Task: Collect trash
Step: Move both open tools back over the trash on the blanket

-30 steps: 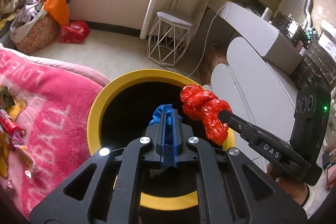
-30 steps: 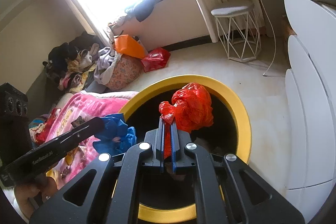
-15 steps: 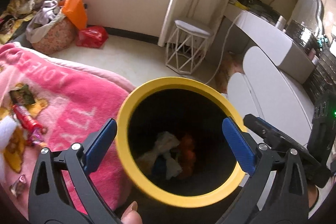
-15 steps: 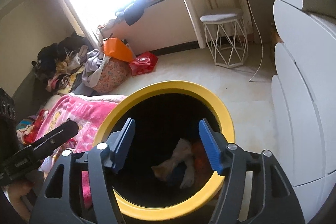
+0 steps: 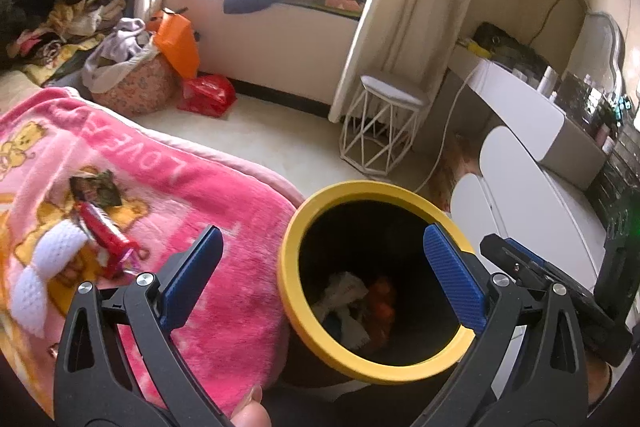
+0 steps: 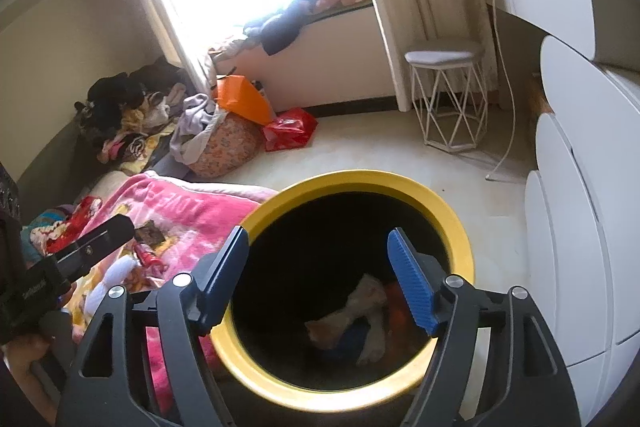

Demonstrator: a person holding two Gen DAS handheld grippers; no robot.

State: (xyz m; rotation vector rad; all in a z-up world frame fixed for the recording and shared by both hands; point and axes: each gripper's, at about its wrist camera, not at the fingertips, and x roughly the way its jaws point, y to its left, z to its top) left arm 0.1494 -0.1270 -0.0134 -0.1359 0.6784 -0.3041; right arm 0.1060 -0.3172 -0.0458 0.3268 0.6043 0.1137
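Pale flooring and cream curtains frame a cluttered bedroom, lit hard from a window above a ledge piled with clothes. Beside the bed a black bin with a yellow rim (image 5: 334, 345) is set on the floor, touching the edge of a pink blanket (image 5: 224, 211). Inside the bin, crumpled trash (image 6: 360, 323) is seen at the bottom — white, orange and blue pieces lying together, their outlines soft in the shadow.

The left gripper (image 5: 320, 279) is held above the bin and blanket edge with its jaws spread wide; nothing is gripped between the blue pads (image 5: 454, 279). The right gripper (image 6: 318, 281) is held over the bin mouth, likewise wide apart and empty, its pads framing the dark opening.

On the blanket, more litter is left lying: a red wrapper (image 5: 104, 231), a dark wrapper (image 5: 96, 189) just beyond it, and a white mesh sleeve (image 5: 48, 259) beside the red one — all well apart from the bin.

Further back, a white wire-frame stool (image 5: 384, 131) is seen by the curtain, and a red bag (image 5: 206, 95) rests on the floor next to a patterned laundry basket (image 5: 136, 87) with an orange bag (image 5: 178, 41) leaning on it. White rounded cabinet fronts (image 6: 576, 227) are seen to the right of the bin.
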